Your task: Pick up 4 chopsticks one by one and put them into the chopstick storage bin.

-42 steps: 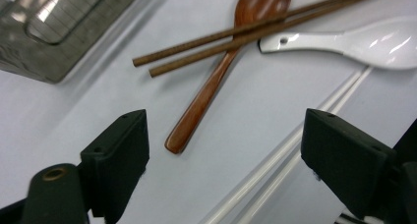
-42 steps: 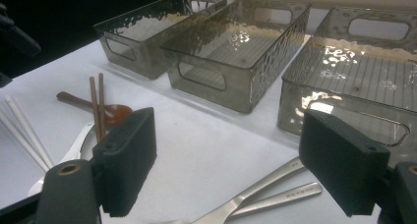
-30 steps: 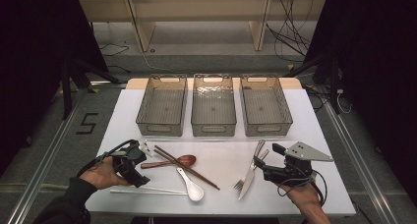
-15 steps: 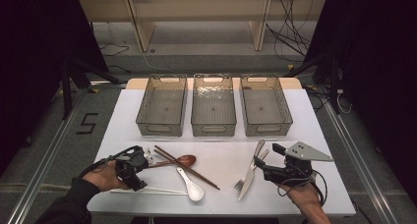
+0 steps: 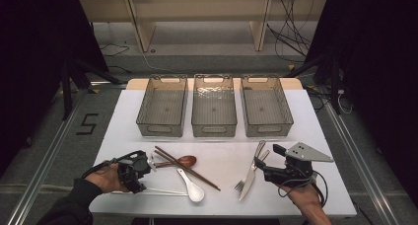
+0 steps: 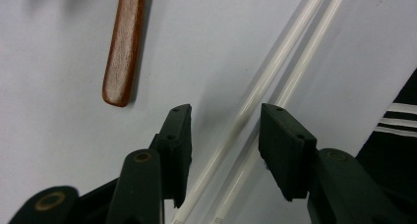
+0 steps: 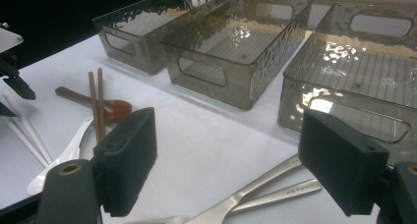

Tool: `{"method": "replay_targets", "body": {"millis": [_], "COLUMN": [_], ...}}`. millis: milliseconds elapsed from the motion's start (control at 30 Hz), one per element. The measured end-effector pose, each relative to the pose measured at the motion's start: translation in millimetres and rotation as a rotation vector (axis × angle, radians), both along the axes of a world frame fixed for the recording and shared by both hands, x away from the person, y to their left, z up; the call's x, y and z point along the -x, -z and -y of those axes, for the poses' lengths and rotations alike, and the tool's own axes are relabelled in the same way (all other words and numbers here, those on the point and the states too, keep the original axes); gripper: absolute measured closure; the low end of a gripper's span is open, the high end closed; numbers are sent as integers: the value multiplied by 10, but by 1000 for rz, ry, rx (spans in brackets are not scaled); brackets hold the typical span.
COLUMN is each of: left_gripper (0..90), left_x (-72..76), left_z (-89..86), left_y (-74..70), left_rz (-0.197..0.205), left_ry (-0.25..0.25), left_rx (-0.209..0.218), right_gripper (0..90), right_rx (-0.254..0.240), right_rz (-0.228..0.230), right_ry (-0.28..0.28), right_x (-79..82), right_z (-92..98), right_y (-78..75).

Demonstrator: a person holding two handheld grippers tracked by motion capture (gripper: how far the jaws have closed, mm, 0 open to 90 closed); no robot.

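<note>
Evidently the sorting has hardly begun: all three clear bins (image 5: 214, 111) along the upper middle of the high view are seen empty, w/ every utensil on the white table (image 5: 222, 156).

The white chopsticks (image 6: 265, 81) are the item in hand. In the left gripper view they run diagonally from upper right to bottom centre, straddled by the left gripper (image 6: 223, 150). Its jaws have just been closing; they're about half shut w/ the pair between them, but a gap is seen on each side, so nothing is gripped yet. In the high view that gripper (image 5: 140, 167) is at lower left, the sticks lying along the near table edge.

The right gripper (image 7: 228, 160) is held wide open, nothing in it, above the fork (image 7: 246, 194) and the knife (image 7: 280, 192); at lower right of the high view it (image 5: 261, 168) is seen beside them.

Left to do, judged: grip, lift, carry to a bin, then the rest.

Nearby: brown chopsticks (image 5: 187, 168) crossing a wooden spoon (image 5: 180, 161), and a white spoon (image 5: 192, 188) just right of the white pair's tips. The wooden spoon's handle (image 6: 123, 47) is close but apart; nothing is seen blocking the grip.
</note>
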State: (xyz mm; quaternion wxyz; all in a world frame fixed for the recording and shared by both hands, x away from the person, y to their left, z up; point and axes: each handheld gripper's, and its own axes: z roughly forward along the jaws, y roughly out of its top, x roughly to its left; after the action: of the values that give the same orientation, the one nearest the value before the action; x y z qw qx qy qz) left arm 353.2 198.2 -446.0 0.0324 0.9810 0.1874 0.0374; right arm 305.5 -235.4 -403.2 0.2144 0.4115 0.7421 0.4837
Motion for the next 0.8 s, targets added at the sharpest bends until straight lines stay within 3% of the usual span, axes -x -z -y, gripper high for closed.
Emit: {"method": "replay_targets", "body": {"millis": [200, 800], "left_gripper": [601, 685], "left_x": [-14, -58], "left_z": [9, 9], "left_y": [46, 144], "left_rz": [-22, -63], "left_ry": [31, 34], "left_rx": [-21, -55], "right_gripper": [235, 235], "right_rx": [2, 7], "right_rz": [-4, -2], "right_ry": [1, 3], "right_x": [-4, -1], "right_z": [6, 5], "right_y": [6, 3]}}
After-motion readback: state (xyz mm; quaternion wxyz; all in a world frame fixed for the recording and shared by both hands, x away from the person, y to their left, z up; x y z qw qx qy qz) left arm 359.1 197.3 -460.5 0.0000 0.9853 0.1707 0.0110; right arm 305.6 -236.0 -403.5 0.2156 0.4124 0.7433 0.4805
